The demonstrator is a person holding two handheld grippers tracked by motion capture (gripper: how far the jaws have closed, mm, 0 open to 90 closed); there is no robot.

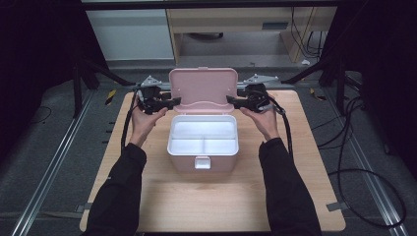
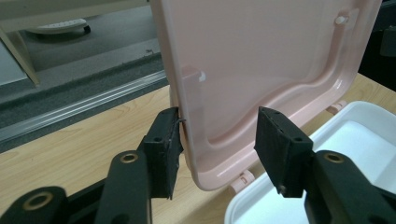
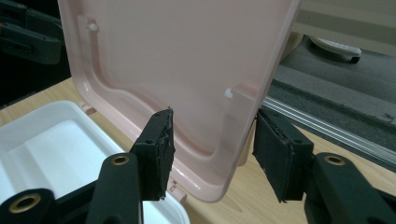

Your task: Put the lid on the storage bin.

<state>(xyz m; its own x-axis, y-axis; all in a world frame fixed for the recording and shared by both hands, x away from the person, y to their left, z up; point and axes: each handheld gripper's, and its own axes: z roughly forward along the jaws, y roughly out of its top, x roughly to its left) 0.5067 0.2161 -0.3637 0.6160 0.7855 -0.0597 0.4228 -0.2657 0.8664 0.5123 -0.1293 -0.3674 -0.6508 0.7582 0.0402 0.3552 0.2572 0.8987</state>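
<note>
A white storage box (image 1: 170, 143) stands at the middle of the wooden table (image 1: 196, 201), its pink lid (image 1: 203, 86) raised upright on the far hinges. The inside is white and divided into compartments, with nothing in them. My left gripper (image 1: 174, 102) straddles the lid's left edge (image 2: 187, 116); its outer jaw touches the rim and the inner one stands off the lid's inner face. My right gripper (image 1: 231, 101) straddles the right edge (image 3: 243, 107) the same way. In both gripper views (image 2: 219, 116) (image 3: 213, 115) the jaws are apart, wider than the rim.
The box's front latch (image 1: 202, 162) faces the person. Cables trail from both grippers over the table's sides. Beyond the far edge lie a metal rail (image 3: 327, 133) and grey floor, with a pale cabinet and desk (image 1: 231, 24) behind.
</note>
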